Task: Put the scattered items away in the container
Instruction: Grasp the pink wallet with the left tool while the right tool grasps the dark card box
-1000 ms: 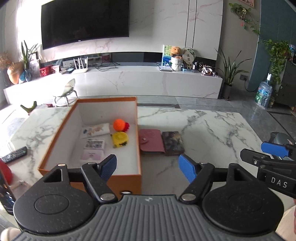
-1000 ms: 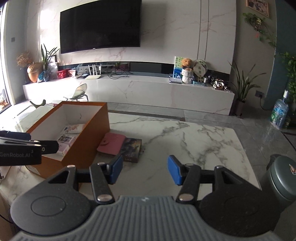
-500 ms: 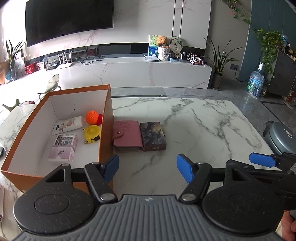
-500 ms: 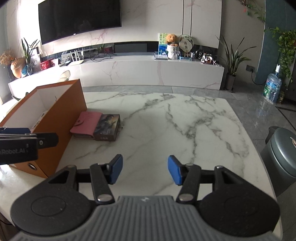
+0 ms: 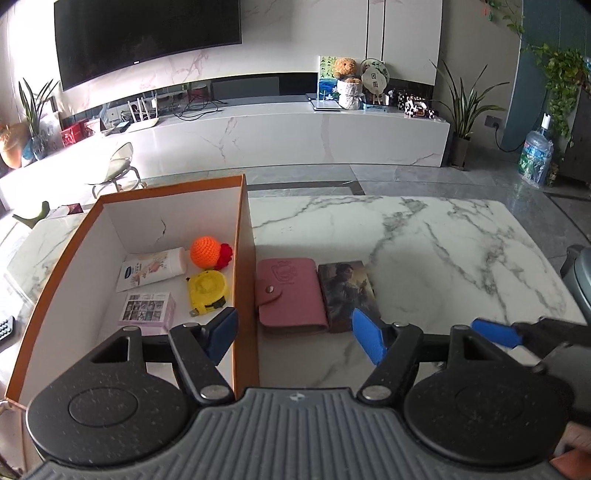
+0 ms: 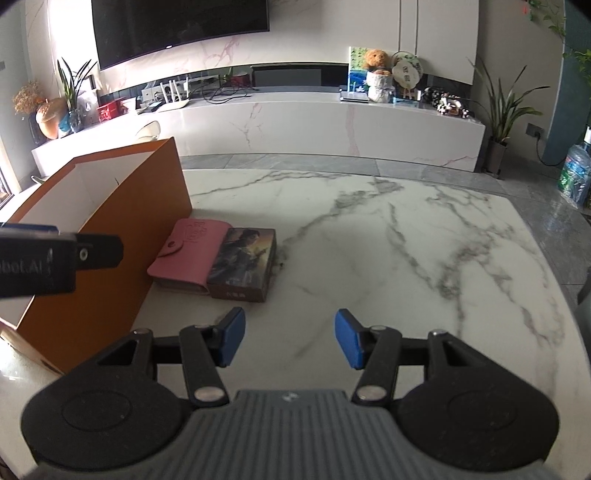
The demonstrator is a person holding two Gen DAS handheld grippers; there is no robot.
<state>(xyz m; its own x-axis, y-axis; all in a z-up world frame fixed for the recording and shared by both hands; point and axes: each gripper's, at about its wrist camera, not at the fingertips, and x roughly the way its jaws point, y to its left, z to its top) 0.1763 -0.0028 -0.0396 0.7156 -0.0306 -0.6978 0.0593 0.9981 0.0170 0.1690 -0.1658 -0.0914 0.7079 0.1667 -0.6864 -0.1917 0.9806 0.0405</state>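
Both hands have come forward and down since the earlier frames; the table fills more of each view, and the left gripper (image 5: 293, 338) has just narrowed its jaws a little, nothing between them. They stand moderately wide, empty. Right gripper (image 6: 290, 338) unchanged: medium gap, empty.

Key relation: two items remain outside the orange box (image 5: 246, 266). The pink wallet (image 5: 290, 291) lies just beside the box's right wall, the dark picture box (image 5: 347, 293) touching the wallet's right edge. In the left wrist view both sit at about 12 o'clock from the left gripper, close ahead, long axes running 12 to 6, roughly in line with the fingers. In the right wrist view the pair lies at 11 o'clock, farther off, with the picture box (image 6: 243, 264) on the near side. The left gripper looks nearer to the wallet; the right probably has a clearer line to the picture box.

Already inside the box: a tube (image 5: 153, 271), an orange knitted ball (image 5: 205, 251), a yellow tape measure (image 5: 205, 291), and a small pale carton (image 5: 147, 312).

Surface: white marble table (image 6: 406, 240), glossy, likely slippery for flat items; otherwise bare to the right. Room: wall TV (image 5: 147, 33) at 11 o'clock, long white console (image 5: 295, 129) behind, plants, water bottle far right.
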